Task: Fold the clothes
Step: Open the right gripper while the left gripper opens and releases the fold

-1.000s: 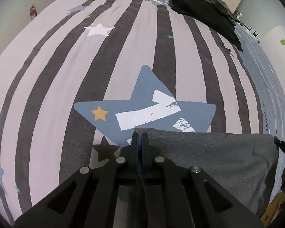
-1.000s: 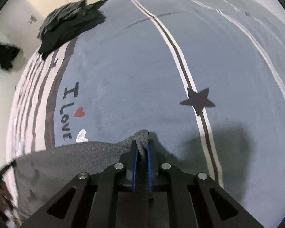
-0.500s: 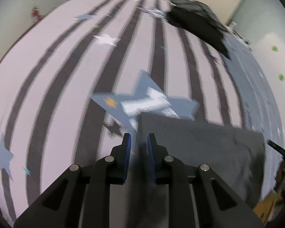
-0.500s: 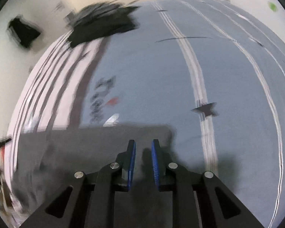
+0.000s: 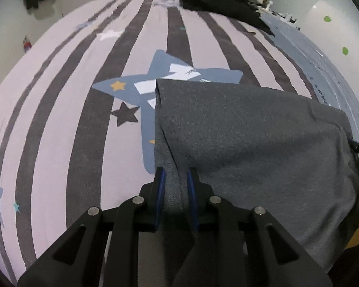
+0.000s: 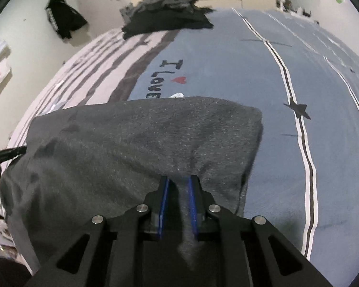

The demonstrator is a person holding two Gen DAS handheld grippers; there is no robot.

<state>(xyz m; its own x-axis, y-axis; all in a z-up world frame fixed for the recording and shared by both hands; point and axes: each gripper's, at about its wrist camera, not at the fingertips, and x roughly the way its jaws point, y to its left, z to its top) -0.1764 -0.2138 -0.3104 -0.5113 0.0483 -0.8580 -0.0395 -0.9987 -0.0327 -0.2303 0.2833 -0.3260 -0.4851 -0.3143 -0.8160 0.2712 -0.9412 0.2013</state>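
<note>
A dark grey garment (image 5: 251, 143) lies folded across the bed, its far edge flat on the sheet. My left gripper (image 5: 176, 184) sits at the garment's near left edge. Its jaws are opening, with a ridge of the grey cloth running between the blue pads (image 5: 160, 186) and not clearly squeezed. In the right wrist view the same grey garment (image 6: 143, 143) spreads to the left. My right gripper (image 6: 178, 189) is closing on its near right part. Creases converge at those jaws and a tail of cloth passes through them.
The bed sheet is striped lilac and dark (image 5: 59, 119) on the left, with a blue star print (image 5: 131, 88). On the right it is blue (image 6: 227, 71) with "I LOVE" lettering. A heap of dark clothes (image 5: 222, 2) lies at the far end. Dark clothing (image 6: 64, 21) hangs on the wall.
Both grippers let go of the garment's far corners and drew back toward its near edge. The far edge now lies flat on the bed, and cloth again sits between both pairs of jaws.
</note>
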